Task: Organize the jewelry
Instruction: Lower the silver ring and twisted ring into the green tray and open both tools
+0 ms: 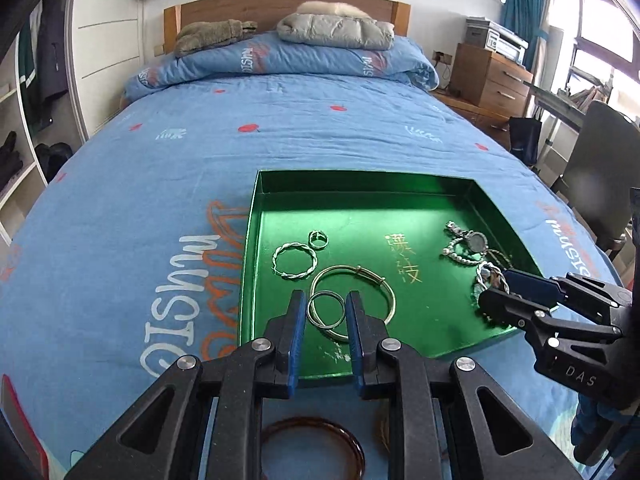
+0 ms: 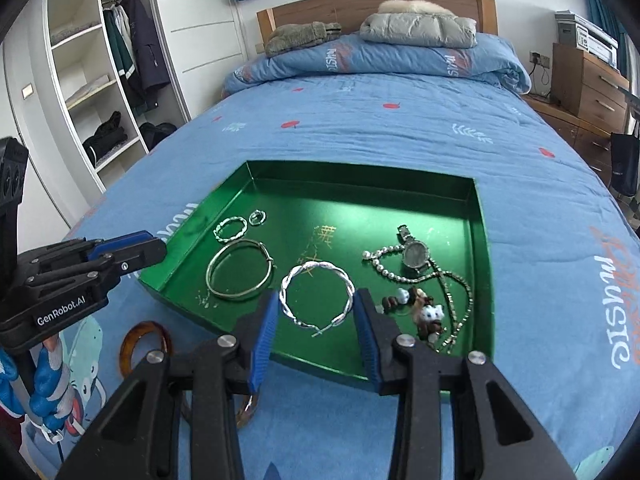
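- One green tray (image 2: 482,240) lies on the blue bedspread (image 2: 400,132) of the bed.
- Left gripper (image 1: 325,308): its blue pads are clamped on one plain silver ring (image 1: 326,307), held above the tray's near left part.
- Right gripper (image 2: 316,306): its pads are clamped on one twisted silver hoop (image 2: 316,298), held over the tray's near middle.
- Lying in the left half of the tray, three pieces: one smaller twisted hoop (image 2: 231,229), one tiny ring (image 2: 257,217) just beside it, and one large plain bangle (image 2: 239,269) nearer the front.
- In the right half: one wristwatch (image 2: 415,254), one pearl strand (image 2: 382,266) touching it, one dark bead chain (image 2: 460,304), and one beaded bracelet with spotted white and brown beads (image 2: 424,310). These overlap in a tangle, so the count there is uncertain.
- Off the tray, on the bedspread at its near left: one amber bangle (image 2: 146,340).
- A second ring-shaped piece (image 2: 246,412) lies partly hidden under the right gripper.
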{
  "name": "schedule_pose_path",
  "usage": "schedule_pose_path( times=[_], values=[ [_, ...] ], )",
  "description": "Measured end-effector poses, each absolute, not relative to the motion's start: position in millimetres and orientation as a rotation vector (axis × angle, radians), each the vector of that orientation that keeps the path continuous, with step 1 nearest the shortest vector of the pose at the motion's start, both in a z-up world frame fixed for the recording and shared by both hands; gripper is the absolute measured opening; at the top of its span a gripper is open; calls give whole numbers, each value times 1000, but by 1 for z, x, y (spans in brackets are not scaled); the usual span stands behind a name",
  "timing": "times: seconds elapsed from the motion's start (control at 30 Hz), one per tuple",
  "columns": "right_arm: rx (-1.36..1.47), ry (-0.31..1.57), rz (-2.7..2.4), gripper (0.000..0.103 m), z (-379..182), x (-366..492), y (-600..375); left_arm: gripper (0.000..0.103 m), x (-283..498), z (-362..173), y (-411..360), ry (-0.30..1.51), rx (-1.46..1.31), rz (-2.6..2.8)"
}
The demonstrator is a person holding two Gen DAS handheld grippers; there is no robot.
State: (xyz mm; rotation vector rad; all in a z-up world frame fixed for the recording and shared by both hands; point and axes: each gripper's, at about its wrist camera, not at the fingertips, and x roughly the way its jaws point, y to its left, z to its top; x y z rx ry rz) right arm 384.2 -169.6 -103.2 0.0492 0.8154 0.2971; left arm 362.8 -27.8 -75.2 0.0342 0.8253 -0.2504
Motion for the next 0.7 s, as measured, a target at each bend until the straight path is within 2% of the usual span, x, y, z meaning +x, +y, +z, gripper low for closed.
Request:
schedule_pose_path(
  times=[0.3,0.6,0.67,0.7],
  values=[
    [3,915,248,37,-137,408,-161,20,395,-112,-29,895,54,-214],
    [11,888,233,38,-136,402,-165,21,399,-120,-30,912,64,-212],
    [8,863,228,38,-131,395,-167,23,399,-120,-29,913,60,-217],
    [5,851,226,39,-128,392,-167,30,399,-119,-29,910,55,-221]
  ],
)
